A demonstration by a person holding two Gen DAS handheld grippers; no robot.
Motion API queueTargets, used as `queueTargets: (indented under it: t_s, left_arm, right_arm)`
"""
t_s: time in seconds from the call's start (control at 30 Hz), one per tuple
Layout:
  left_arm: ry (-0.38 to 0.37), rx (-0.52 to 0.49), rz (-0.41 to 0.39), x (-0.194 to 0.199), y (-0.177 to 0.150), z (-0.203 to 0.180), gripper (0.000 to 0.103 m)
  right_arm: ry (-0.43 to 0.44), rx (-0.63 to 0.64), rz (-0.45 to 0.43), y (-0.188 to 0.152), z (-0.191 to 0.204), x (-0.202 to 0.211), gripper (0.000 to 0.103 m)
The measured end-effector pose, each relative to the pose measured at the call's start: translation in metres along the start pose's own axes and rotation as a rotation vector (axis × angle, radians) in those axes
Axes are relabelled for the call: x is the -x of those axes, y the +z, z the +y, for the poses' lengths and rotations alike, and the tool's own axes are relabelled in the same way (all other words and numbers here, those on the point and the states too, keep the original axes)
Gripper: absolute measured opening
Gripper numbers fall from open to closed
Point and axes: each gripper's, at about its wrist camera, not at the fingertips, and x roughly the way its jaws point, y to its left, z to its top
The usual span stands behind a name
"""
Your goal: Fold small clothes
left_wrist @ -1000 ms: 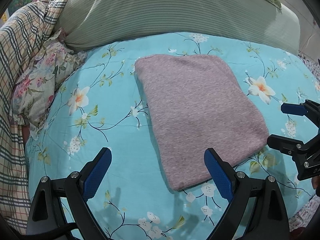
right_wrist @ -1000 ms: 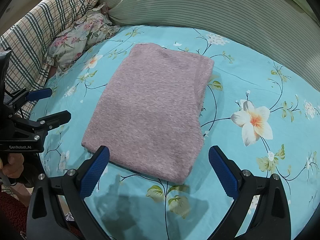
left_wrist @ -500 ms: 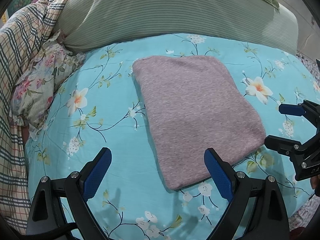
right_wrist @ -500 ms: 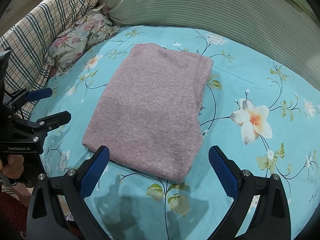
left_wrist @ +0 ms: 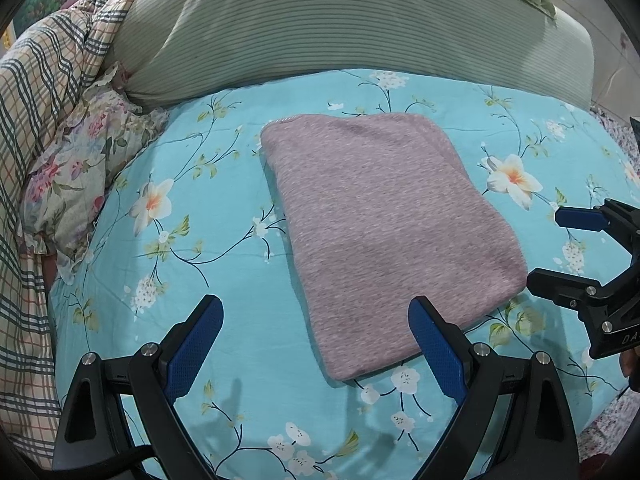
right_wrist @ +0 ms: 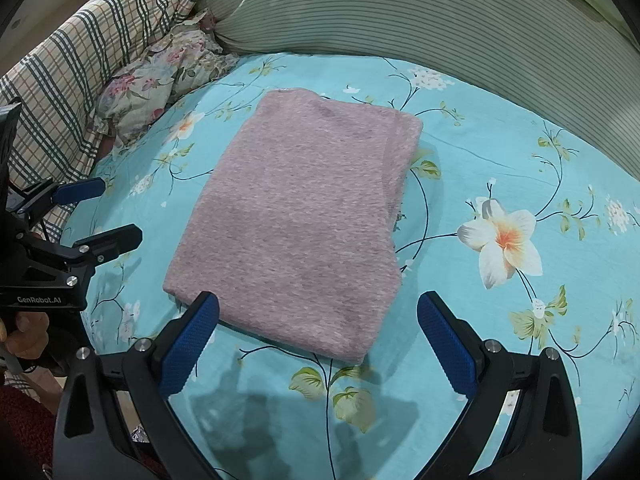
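Observation:
A folded mauve knit garment lies flat on the turquoise floral bedsheet; it also shows in the right wrist view. My left gripper is open and empty, hovering at the garment's near left corner. My right gripper is open and empty, hovering over the garment's near edge. Each gripper shows in the other's view: the right one at the garment's right side, the left one at its left side.
A large green striped pillow lies behind the garment. A plaid blanket and a floral frilled pillow are piled at the left. The bed edge runs along the near right.
Both grippers have drifted slightly; the garment sits a little lower and further left in the left wrist view. Nothing was gripped or released.

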Motion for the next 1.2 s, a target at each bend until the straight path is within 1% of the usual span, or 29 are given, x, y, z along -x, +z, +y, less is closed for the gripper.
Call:
queueTargets:
  t_s: [0.6,0.77,1.2]
  left_arm:
    - [0.005,0.011,0.008,-0.009,0.003,0.003,0.094]
    - [0.014,-0.003,-0.006,-0.01,0.004,0.004,0.094]
    - [0.002,0.001,0.002,-0.015,0.007,0.005,0.094]
  right_arm:
    - [0.001,-0.013,0.001,0.005,-0.003,-0.007,0.099]
    - [0.002,-0.024,0.001,0.007,-0.004,-0.011,0.099]
    - [0.008,-0.035,-0.007,0.012,-0.007,-0.012,0.099]
